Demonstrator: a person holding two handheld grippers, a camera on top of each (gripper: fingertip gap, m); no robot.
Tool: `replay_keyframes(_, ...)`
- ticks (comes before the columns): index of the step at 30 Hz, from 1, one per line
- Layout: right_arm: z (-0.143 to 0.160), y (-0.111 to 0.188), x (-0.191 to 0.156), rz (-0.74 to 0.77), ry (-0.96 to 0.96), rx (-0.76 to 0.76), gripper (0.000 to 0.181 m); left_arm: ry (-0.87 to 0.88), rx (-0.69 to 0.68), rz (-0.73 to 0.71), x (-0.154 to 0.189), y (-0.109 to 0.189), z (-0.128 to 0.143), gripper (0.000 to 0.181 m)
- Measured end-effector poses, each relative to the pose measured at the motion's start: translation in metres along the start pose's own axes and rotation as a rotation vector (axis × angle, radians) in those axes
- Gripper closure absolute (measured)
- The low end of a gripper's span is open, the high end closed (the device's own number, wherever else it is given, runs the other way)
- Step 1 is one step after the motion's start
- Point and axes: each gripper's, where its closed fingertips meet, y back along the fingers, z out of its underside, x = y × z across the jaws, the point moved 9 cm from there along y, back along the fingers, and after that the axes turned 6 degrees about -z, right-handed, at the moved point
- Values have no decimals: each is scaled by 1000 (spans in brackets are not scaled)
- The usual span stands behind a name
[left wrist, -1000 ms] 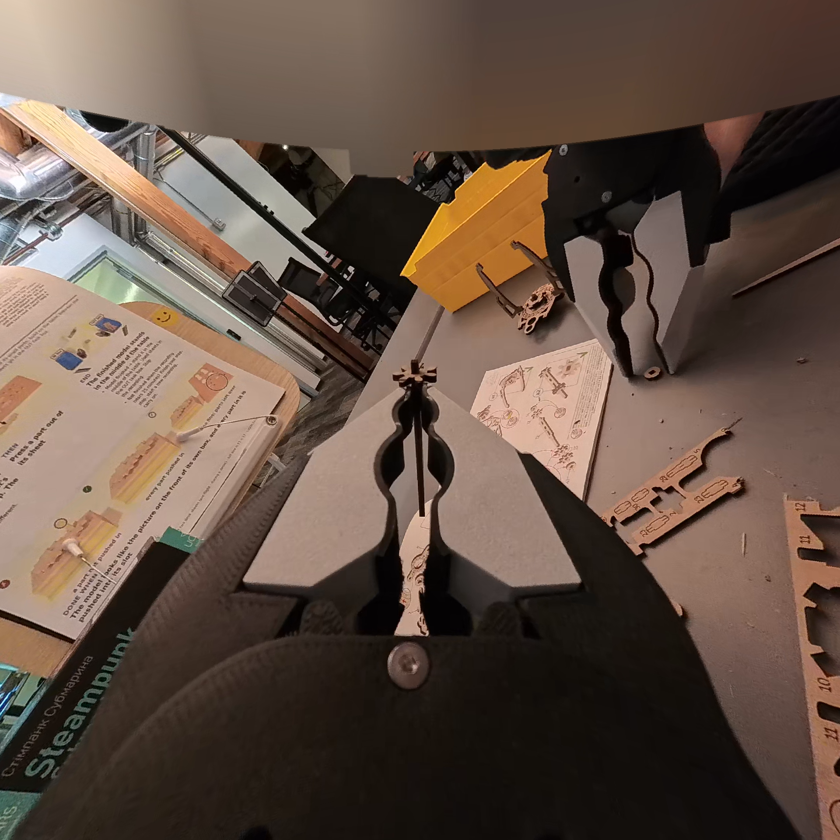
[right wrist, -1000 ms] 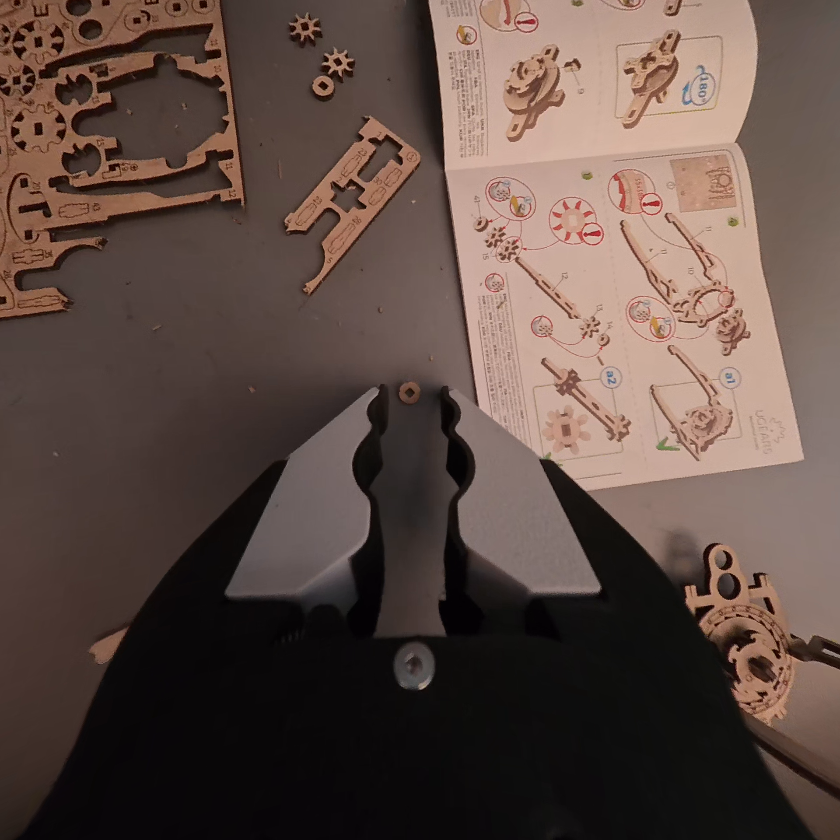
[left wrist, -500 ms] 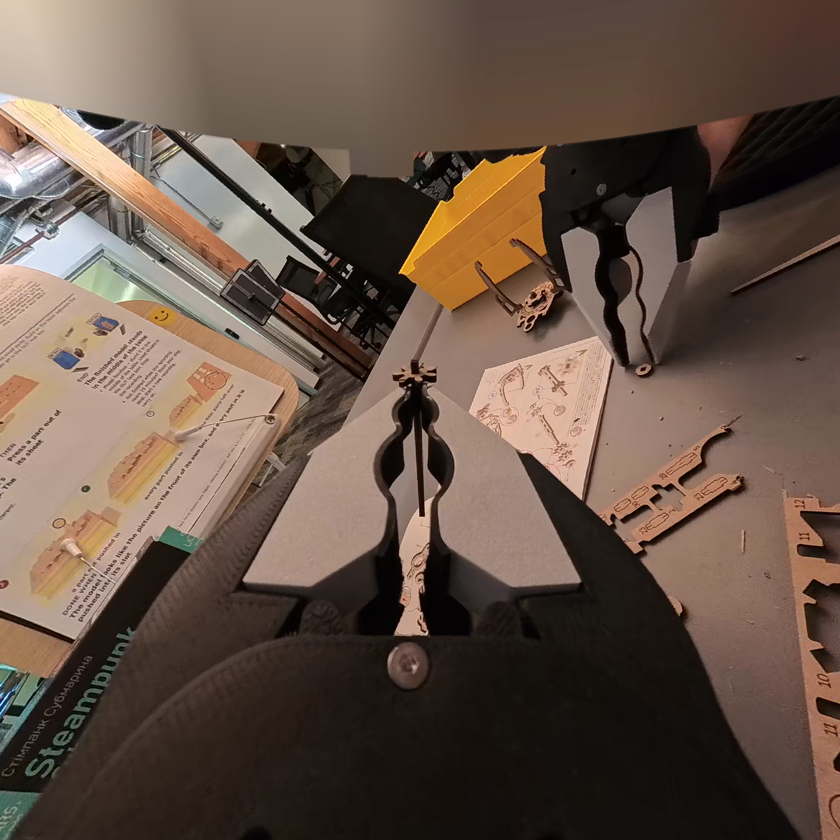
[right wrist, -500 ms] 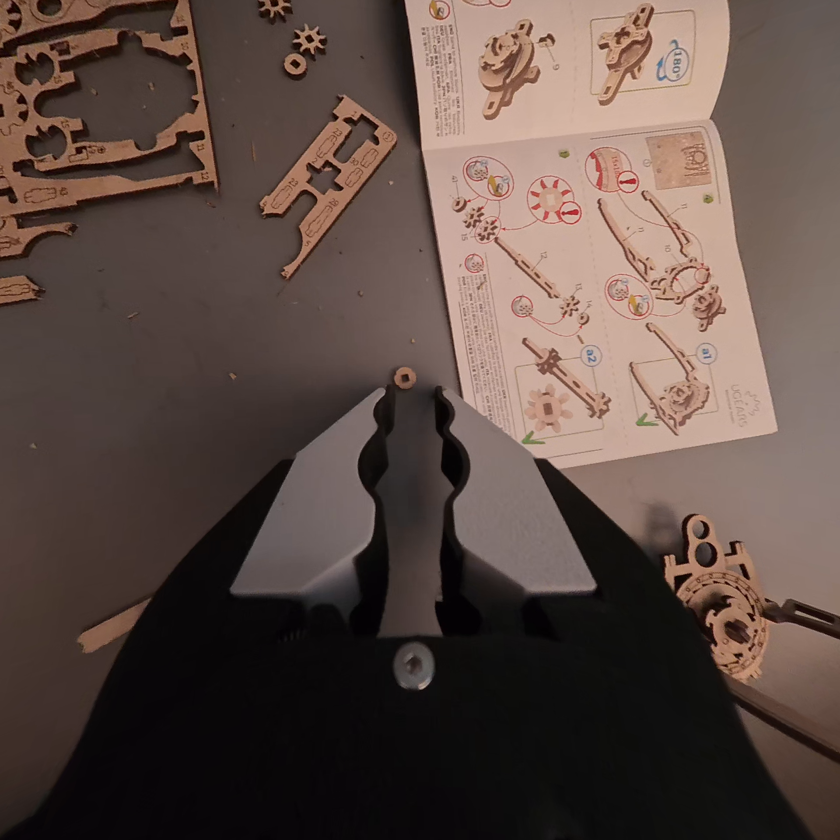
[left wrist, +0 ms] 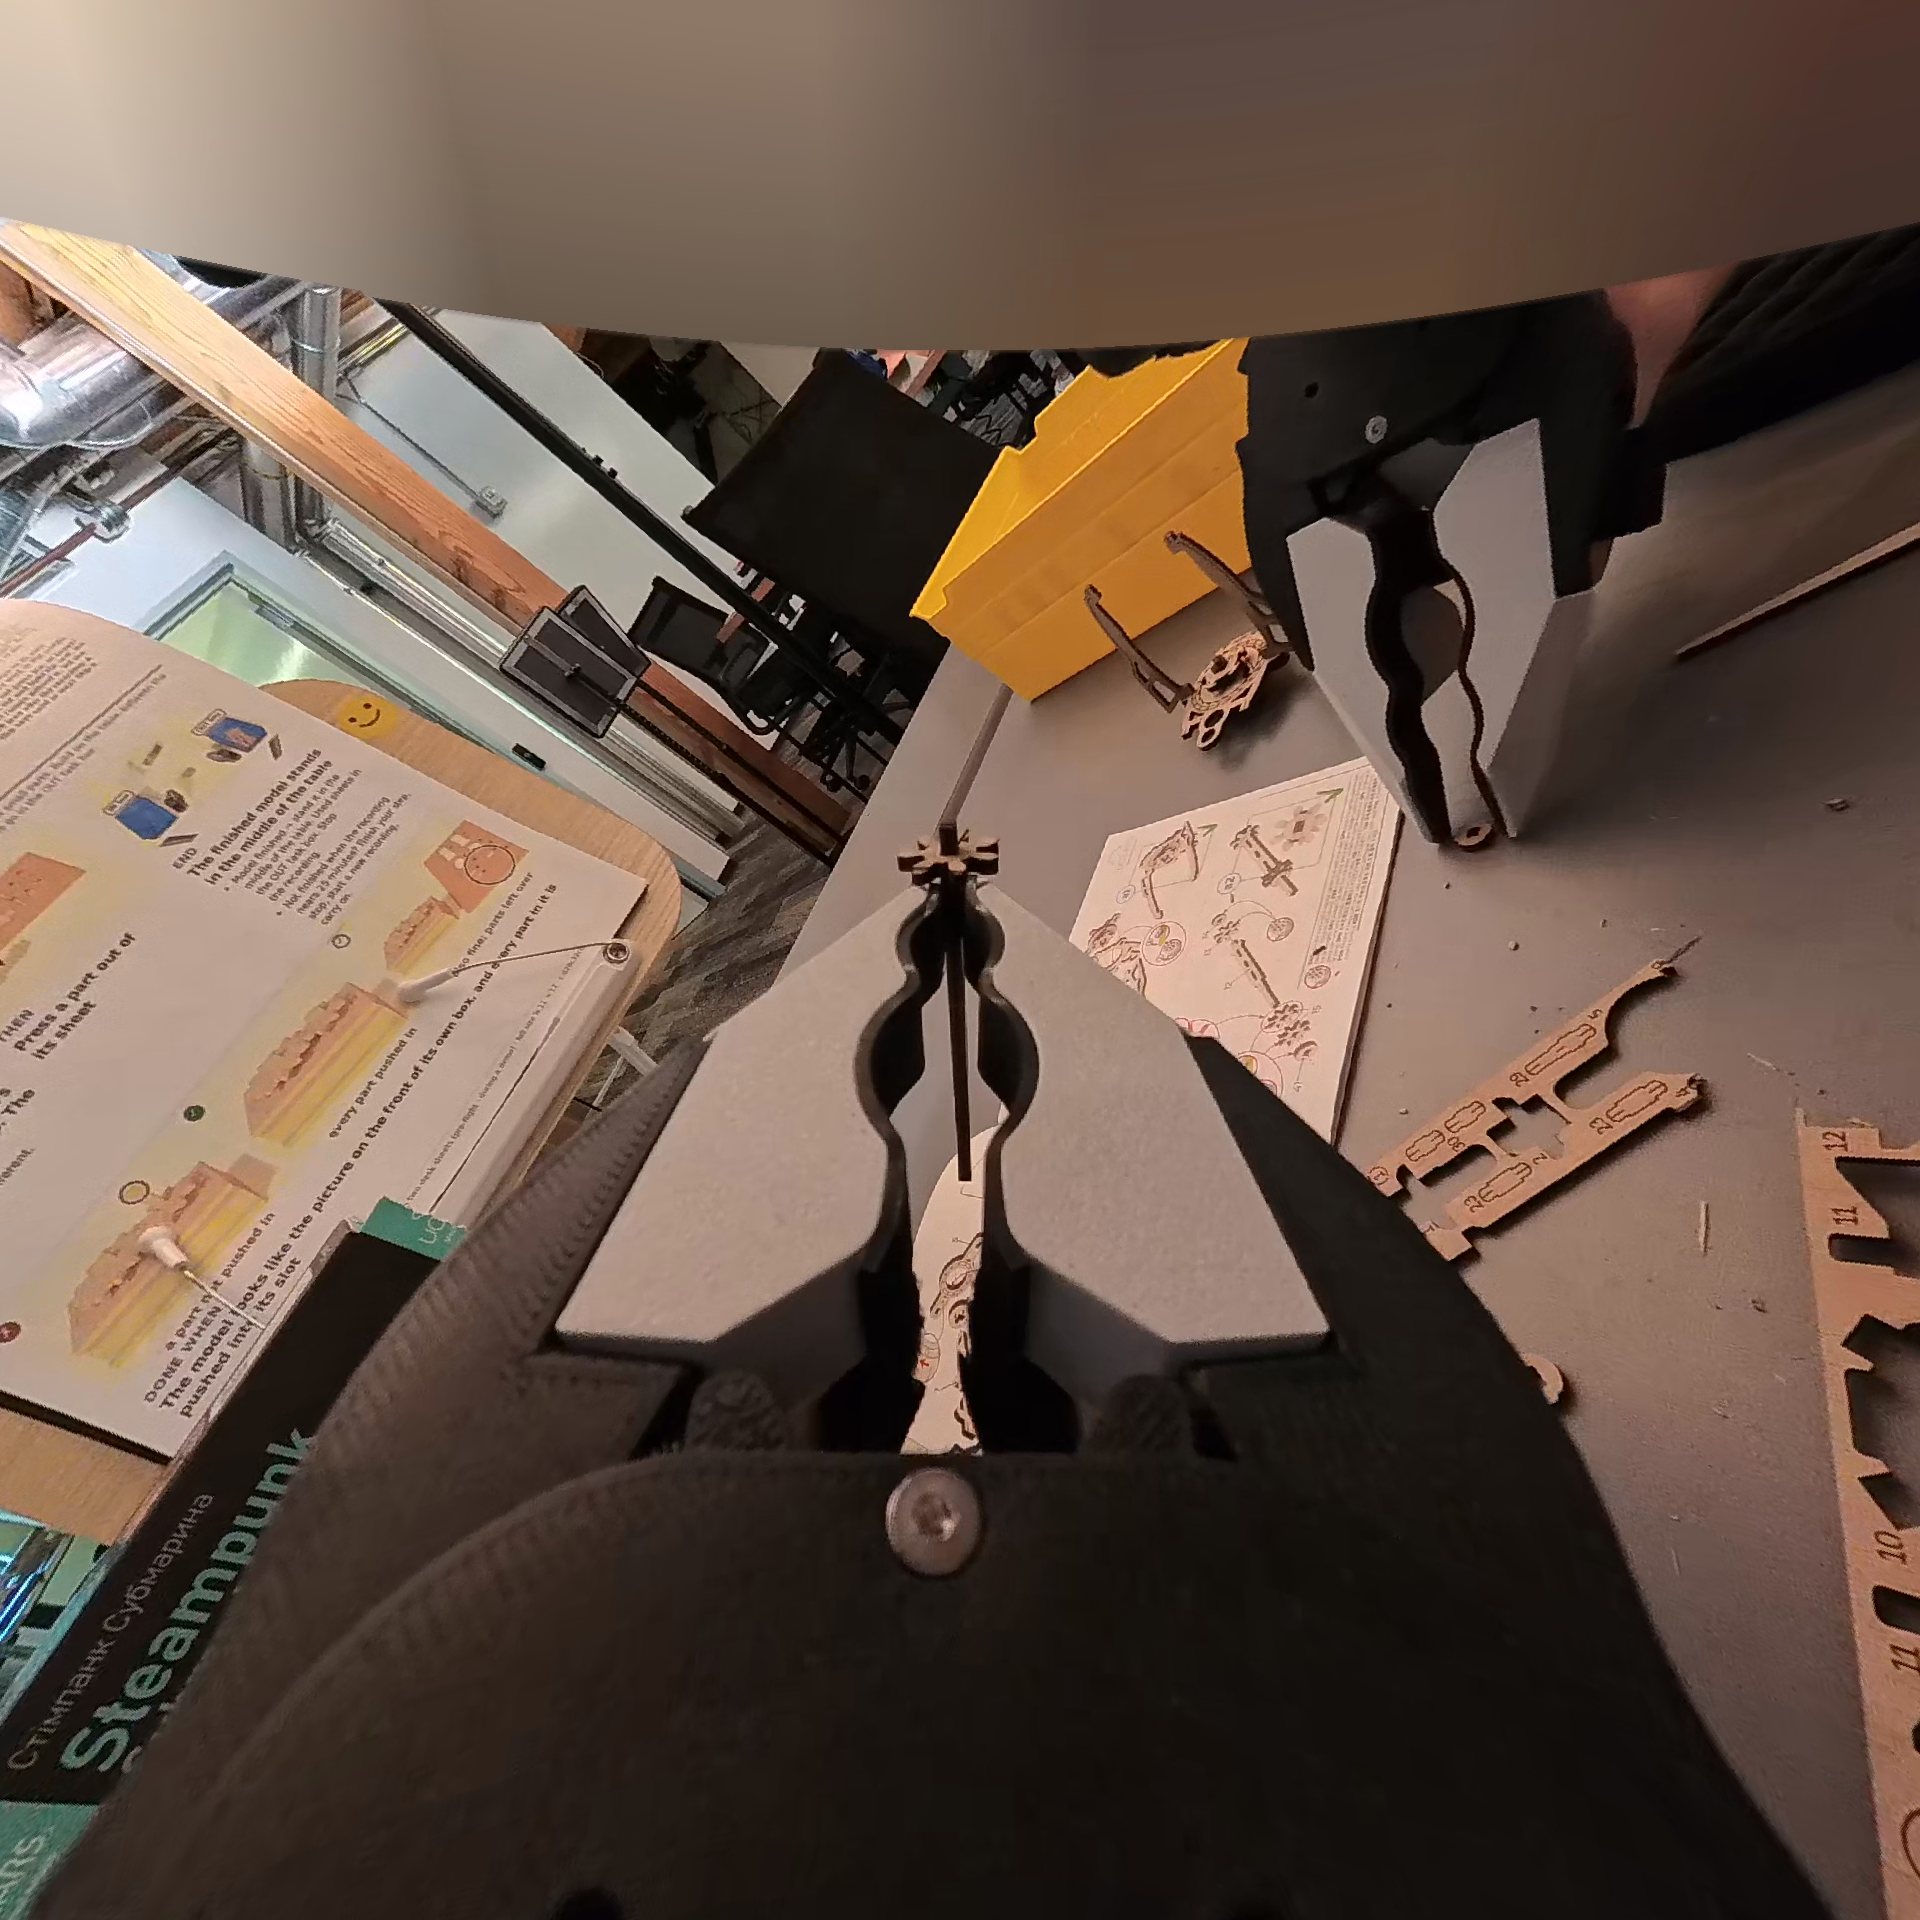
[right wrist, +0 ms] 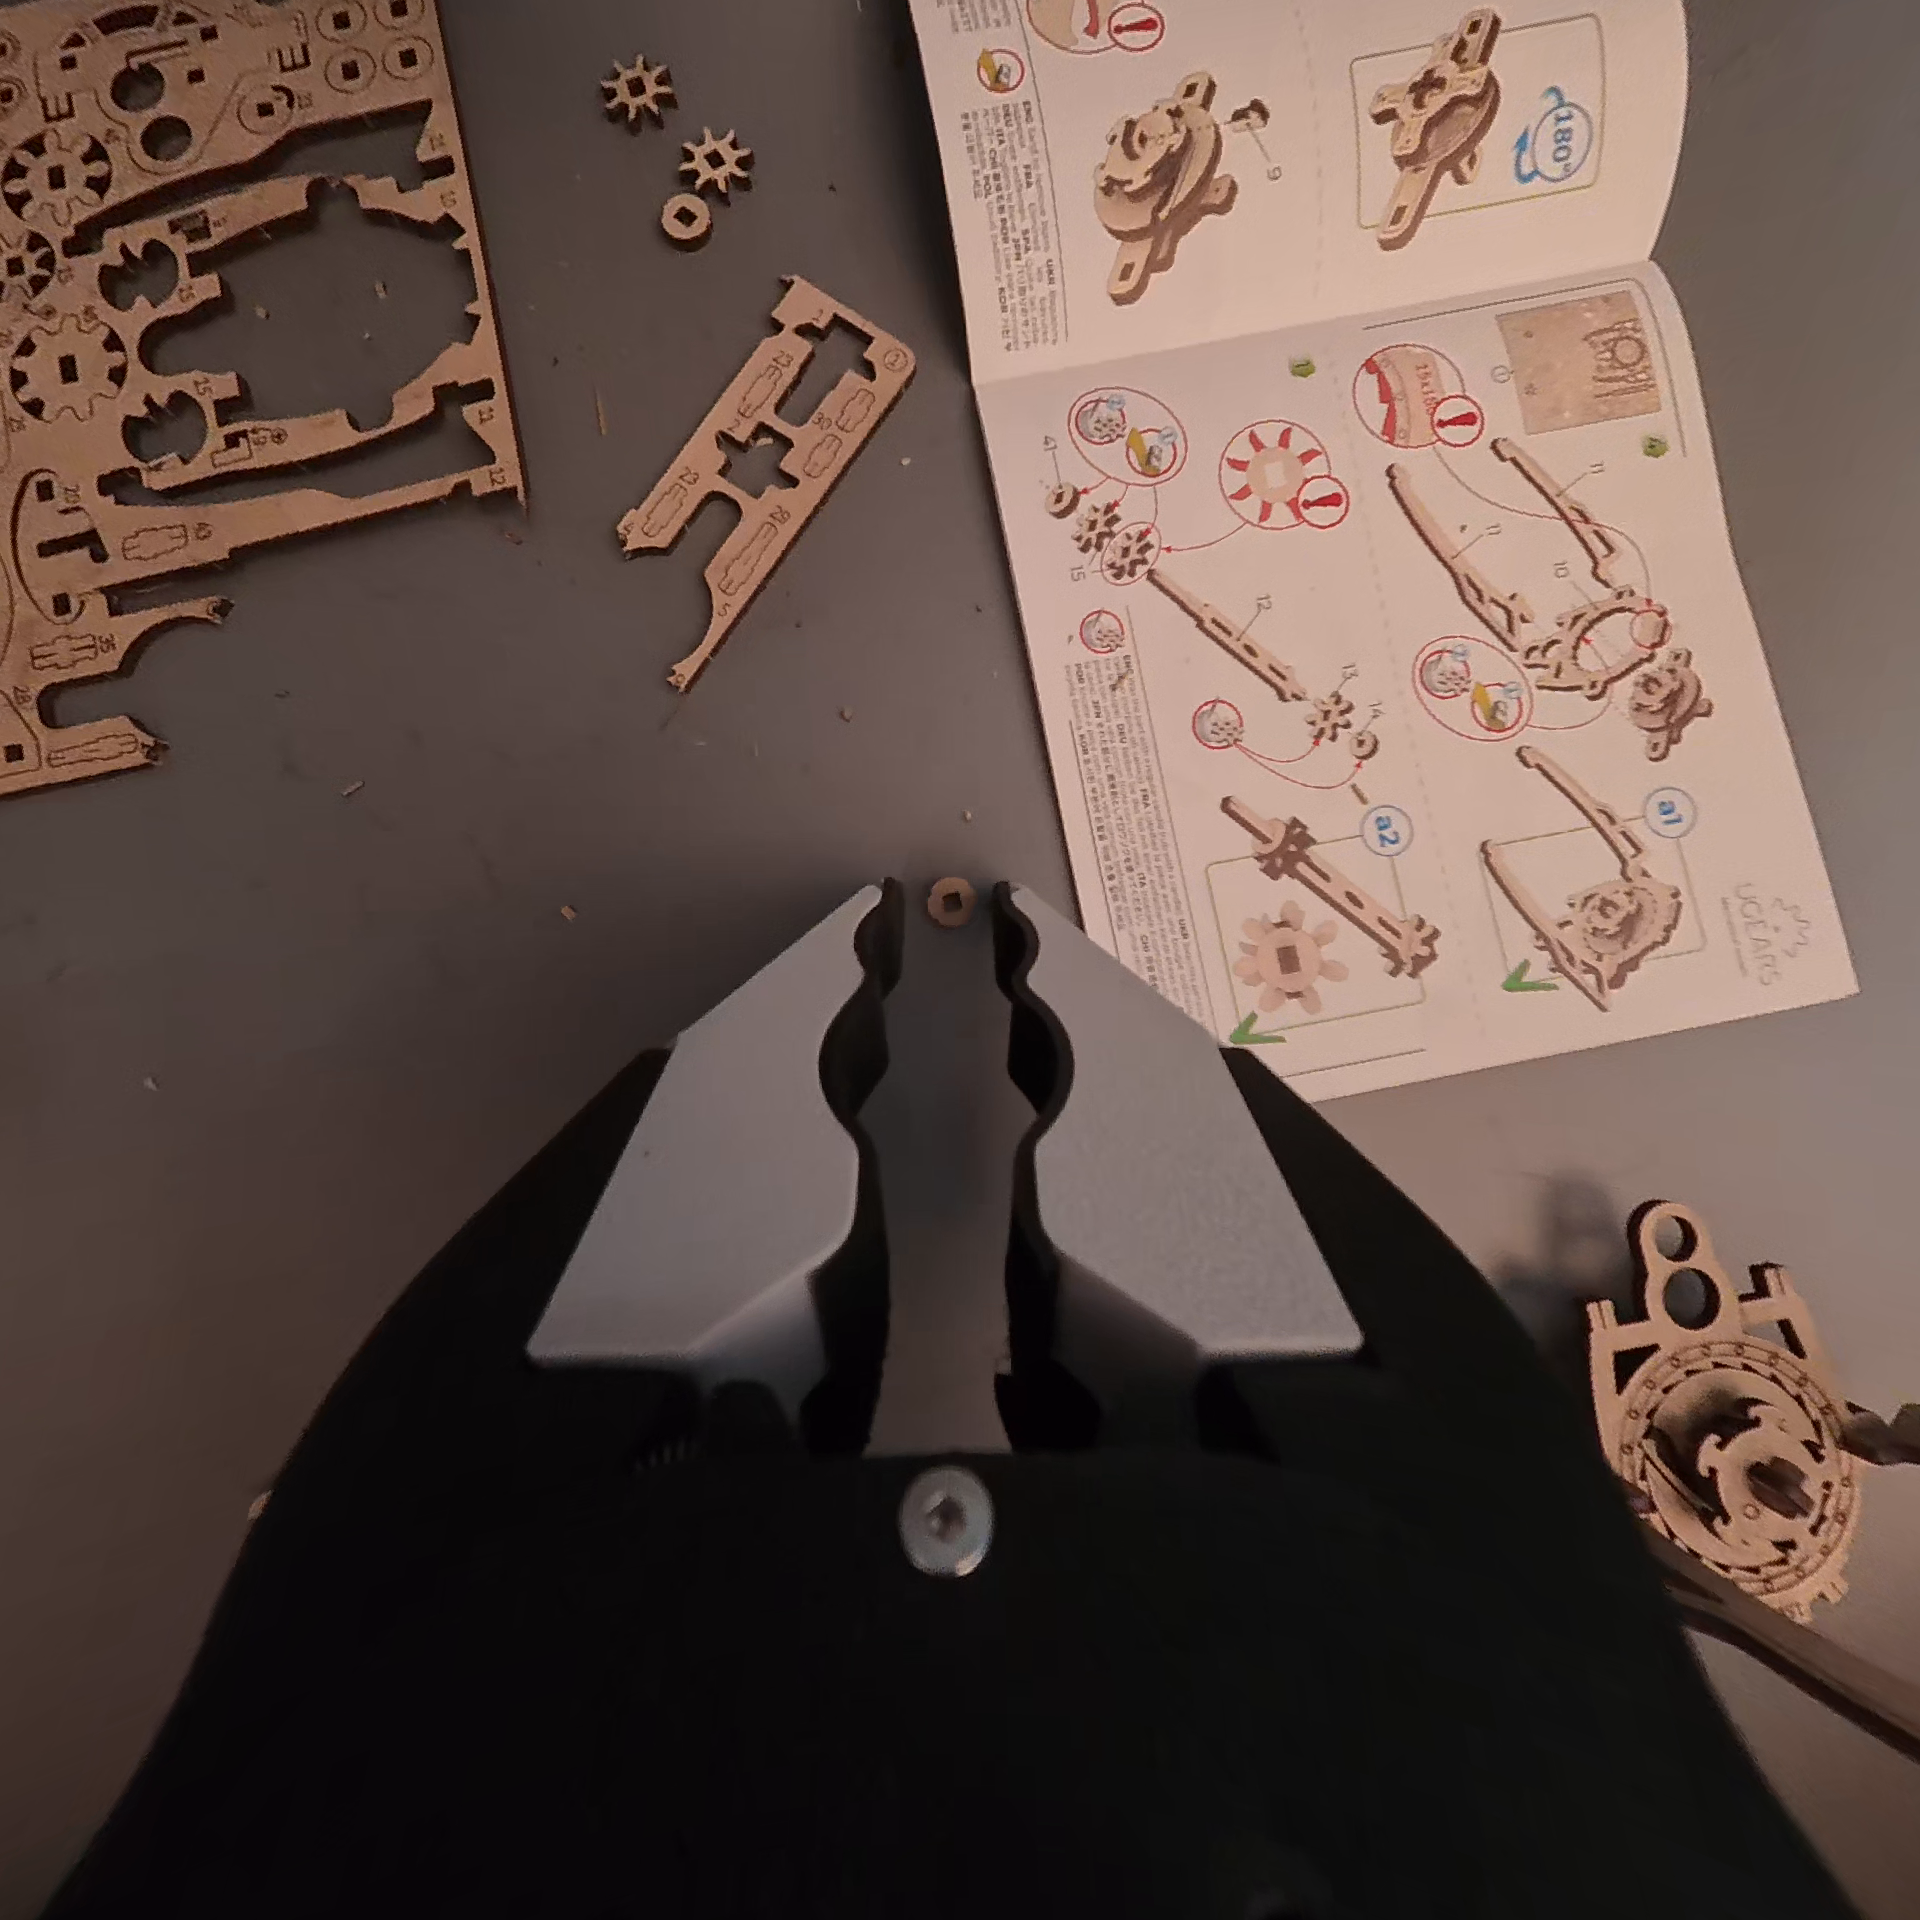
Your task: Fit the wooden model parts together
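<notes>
My left gripper is shut on a thin dark wooden axle strip with a small gear at its tip, held above the grey table edge. My right gripper is open and points down at the table, its fingertips on either side of a small round wooden washer. The right gripper also shows in the left wrist view, tips at the table with the washer between them. A part-built wooden model lies to the right of my right gripper.
An open instruction booklet lies right of the washer. A punched part sheet, a loose frame piece, two small gears and another washer lie to the left. A yellow bin stands at the far table edge. The grippers' ends are close to 15 cm from one another.
The right gripper drew back slightly, then came forward again, so the washer now lies between its tips. Its jaws have narrowed a little. The left gripper has not moved.
</notes>
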Motion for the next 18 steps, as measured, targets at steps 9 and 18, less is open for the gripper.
replay_keyframes(9, 0, 1, -1, 19, 20, -22, 171, -3, -6, 4, 0, 0, 1, 181)
replay_keyframes(18, 1, 1, -2, 12, 40, -21, 173, -3, -7, 7, 0, 0, 0, 181)
